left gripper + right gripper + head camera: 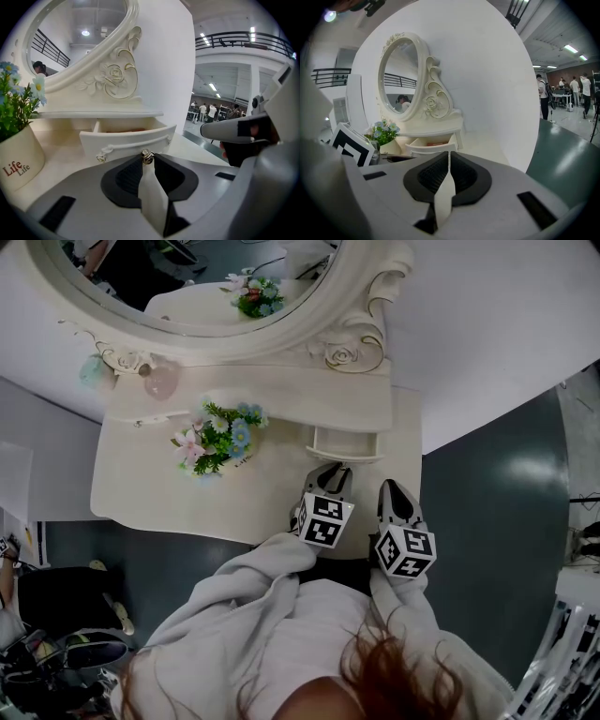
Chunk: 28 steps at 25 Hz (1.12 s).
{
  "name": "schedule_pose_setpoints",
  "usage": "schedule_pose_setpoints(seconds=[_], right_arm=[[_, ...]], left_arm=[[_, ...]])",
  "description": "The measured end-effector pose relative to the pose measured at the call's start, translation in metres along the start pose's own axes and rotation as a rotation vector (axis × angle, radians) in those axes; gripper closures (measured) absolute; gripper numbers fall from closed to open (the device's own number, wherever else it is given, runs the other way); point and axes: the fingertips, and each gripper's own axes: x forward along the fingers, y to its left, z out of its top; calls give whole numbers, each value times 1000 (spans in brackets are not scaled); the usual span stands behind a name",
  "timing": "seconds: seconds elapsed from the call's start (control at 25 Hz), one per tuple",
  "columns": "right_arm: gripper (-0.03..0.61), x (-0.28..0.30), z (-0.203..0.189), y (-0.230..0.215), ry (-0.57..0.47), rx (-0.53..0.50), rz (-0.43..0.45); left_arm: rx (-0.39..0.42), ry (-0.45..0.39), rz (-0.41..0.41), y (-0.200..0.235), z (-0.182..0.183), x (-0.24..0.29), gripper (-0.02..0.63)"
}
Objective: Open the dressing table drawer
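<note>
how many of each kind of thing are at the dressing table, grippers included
grippers: 2 (left gripper, right gripper)
mirror: 1
flower pot: 1
drawer: 1
drawer knob: 1
total: 6

There was one table (141,493) carrying one mirror (197,282), one drawer (345,443) with one knob (147,156), one flower pot (18,157) and two ornaments, a blue ornament (92,369) and a pink ornament (159,381). Two claws showed, the left claw (148,159) and the right claw (449,154), with two cubes, the left cube (325,519) and the right cube (405,552). At least three people (543,96) stood far behind.
</note>
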Motion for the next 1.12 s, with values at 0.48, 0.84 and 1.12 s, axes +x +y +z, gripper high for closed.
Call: schedule_pose_setpoints(seconds=[0.48, 0.84, 1.12], right_arm=[[538, -9, -5, -3, -12, 14, 9], [538, -6, -7, 5, -5, 14, 50], [538, -5, -6, 7, -5, 21, 48]], left_arm=[[7, 2, -6, -10, -10, -11, 525], [9, 8, -16, -16, -13, -20, 523], [3, 100, -129, -20, -26, -19, 491]])
